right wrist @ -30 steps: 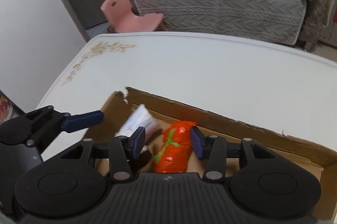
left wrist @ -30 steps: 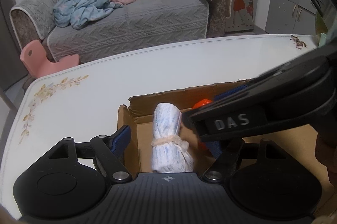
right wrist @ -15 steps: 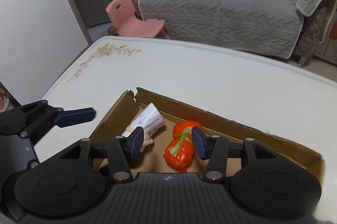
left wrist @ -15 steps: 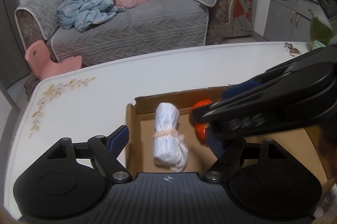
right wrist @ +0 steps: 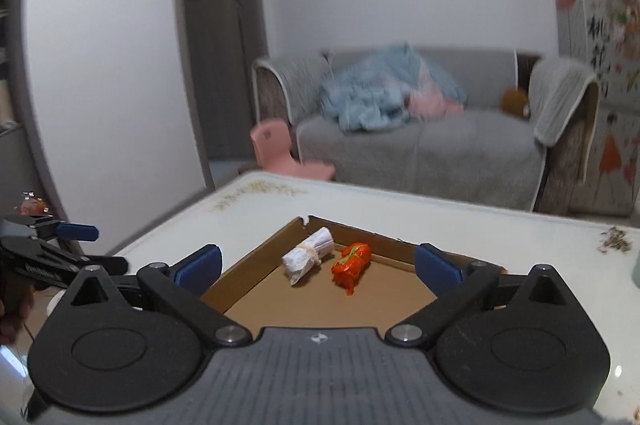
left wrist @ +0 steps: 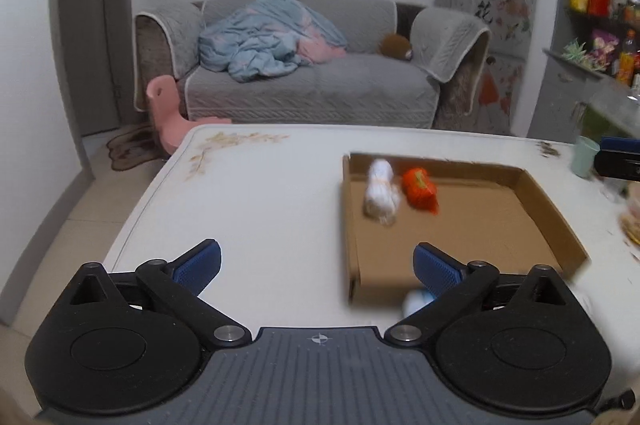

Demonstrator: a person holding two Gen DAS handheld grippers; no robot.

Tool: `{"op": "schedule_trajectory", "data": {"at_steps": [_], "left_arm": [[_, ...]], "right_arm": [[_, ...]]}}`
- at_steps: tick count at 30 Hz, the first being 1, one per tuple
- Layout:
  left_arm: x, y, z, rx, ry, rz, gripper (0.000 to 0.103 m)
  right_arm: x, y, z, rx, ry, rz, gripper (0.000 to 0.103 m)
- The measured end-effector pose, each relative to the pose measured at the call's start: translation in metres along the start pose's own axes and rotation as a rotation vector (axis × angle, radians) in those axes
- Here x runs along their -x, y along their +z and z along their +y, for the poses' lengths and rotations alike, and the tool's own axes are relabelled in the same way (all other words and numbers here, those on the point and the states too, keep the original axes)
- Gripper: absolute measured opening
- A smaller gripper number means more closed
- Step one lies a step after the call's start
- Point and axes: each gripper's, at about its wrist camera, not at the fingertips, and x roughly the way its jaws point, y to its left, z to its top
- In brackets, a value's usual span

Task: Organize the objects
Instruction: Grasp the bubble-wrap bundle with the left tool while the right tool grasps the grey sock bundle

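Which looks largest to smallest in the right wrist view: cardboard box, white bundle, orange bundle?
1. Cardboard box, by far the largest; it holds both bundles.
2. White bundle and orange bundle look about alike. They lie side by side at similar distance, and the white one looks only slightly longer, so I won't rank them.
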Motion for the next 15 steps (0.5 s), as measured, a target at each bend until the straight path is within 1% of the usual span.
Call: {"op": "schedule_trajectory", "data": {"at_steps": [1,2,4,5,6,7,9,11,13,15], "left_arm": [[0.013,-0.014,0.001,-0.001,-0.017,-0.006,0.103],[0.023,-0.026,0.000,-0.003,-0.026,-0.001,0.103],[0.035,-0.051,-0.007,-0.036,-0.026,0.027,0.103],[0.039,-0.062,-0.012,-0.060,-0.027,0.038,0.103],[0.044,-0.073,-0.015,-0.070,-0.035,0.037,0.103],[0.047,-0.081,-0.017,-0.075,-0.047,0.039,0.103],[0.050,-0.092,-0.023,-0.113,-0.079,0.040,0.103],[0.048,-0.100,-0.030,-0.151,-0.067,0.033,0.103],[0.040,-0.109,-0.035,-0.168,-0.076,0.054,0.103],[0.032,-0.122,-0.037,-0.189,-0.068,0.067,0.103]], "right_arm": [[0.011,-0.012,0.001,0.004,-0.002,-0.010,0.103],[0.018,-0.025,0.002,0.001,-0.008,0.003,0.103],[0.030,-0.054,0.007,-0.005,-0.023,0.044,0.102],[0.035,-0.067,0.011,0.005,-0.052,0.060,0.102],[0.038,-0.081,0.017,0.029,-0.073,0.082,0.102],[0.040,-0.091,0.021,0.043,-0.072,0.103,0.102],[0.043,-0.106,0.029,0.044,-0.059,0.129,0.102],[0.041,-0.114,0.034,0.046,-0.041,0.148,0.102],[0.034,-0.120,0.042,0.076,-0.064,0.170,0.102],[0.027,-0.125,0.047,0.101,-0.078,0.181,0.102]]}}
